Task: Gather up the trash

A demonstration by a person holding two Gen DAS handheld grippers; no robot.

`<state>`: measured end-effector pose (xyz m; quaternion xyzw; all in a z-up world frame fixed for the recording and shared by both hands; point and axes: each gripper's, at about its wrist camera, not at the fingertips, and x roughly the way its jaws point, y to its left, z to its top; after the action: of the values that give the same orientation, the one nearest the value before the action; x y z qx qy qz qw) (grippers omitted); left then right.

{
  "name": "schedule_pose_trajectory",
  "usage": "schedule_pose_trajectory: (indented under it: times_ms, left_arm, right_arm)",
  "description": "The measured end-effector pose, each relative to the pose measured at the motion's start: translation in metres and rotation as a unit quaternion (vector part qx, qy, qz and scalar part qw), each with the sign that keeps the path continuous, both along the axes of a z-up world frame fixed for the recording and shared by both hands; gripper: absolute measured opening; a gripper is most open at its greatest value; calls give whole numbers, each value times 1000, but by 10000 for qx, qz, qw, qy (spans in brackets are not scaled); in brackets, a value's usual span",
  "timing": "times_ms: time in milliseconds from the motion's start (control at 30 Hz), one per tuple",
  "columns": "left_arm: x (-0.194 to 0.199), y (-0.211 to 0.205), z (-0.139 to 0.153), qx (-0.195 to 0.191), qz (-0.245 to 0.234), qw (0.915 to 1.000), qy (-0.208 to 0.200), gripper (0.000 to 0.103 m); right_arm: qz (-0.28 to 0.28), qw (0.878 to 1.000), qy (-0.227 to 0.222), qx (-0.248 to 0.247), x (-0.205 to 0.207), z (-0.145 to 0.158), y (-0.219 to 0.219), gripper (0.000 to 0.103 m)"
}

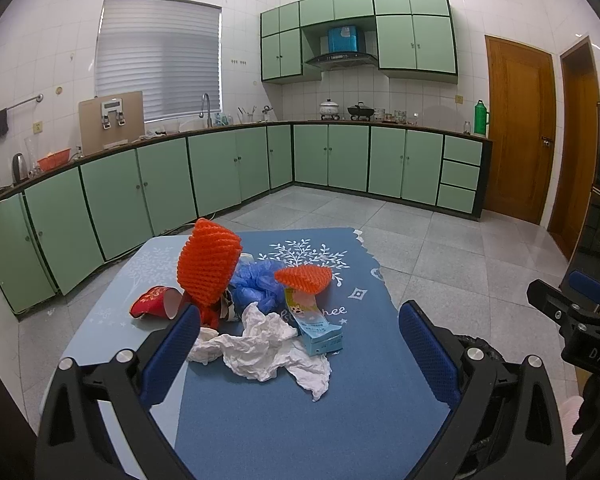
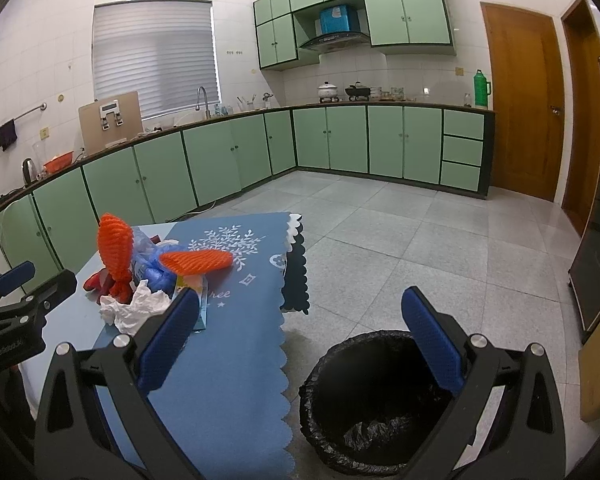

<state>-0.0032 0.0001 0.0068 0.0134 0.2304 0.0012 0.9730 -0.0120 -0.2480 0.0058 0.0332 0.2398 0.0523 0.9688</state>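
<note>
Setting: a tiled kitchen with green cabinets; a small counter under a blue cloth carries a heap of trash.
Left hand-held gripper: jaws spread wide, nothing between them, hovering over the near side of the heap; its blue pads flank the crumpled white paper.
Right hand-held gripper: jaws wide apart and empty, held above the gap between the counter's right edge and the bin.
Trash heap: crumpled white paper lies nearest; a light-blue carton rests just right of it, tilted.
Behind it: a tall orange foam net stands upright, a second orange foam net lies flat across the carton's far end, and a blue plastic bag is bunched between them.
Left of heap: a red paper cup lies on its side, mouth toward the nets.
Bin: a trash bin lined with a black bag stands on the floor just right of the counter, open; only the crumpled liner shows inside.
In the way: the cloth's scalloped edge hangs over the counter side next to the bin.
</note>
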Motion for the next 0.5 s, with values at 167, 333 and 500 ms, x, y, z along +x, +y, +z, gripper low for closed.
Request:
schedule_pose_trajectory:
  times_ms: [167, 333, 500]
  left_arm:
    - [0, 0, 0, 3, -1, 10000, 1, 97]
    - [0, 0, 0, 1, -4, 10000, 0, 97]
    - [0, 0, 0, 3, -2, 10000, -1, 97]
  right_arm:
    - [11, 10000, 8, 0, 1, -1, 0, 98]
    - [16, 10000, -2, -7, 1, 0, -1, 98]
    - [9, 10000, 8, 0, 1, 1, -2, 98]
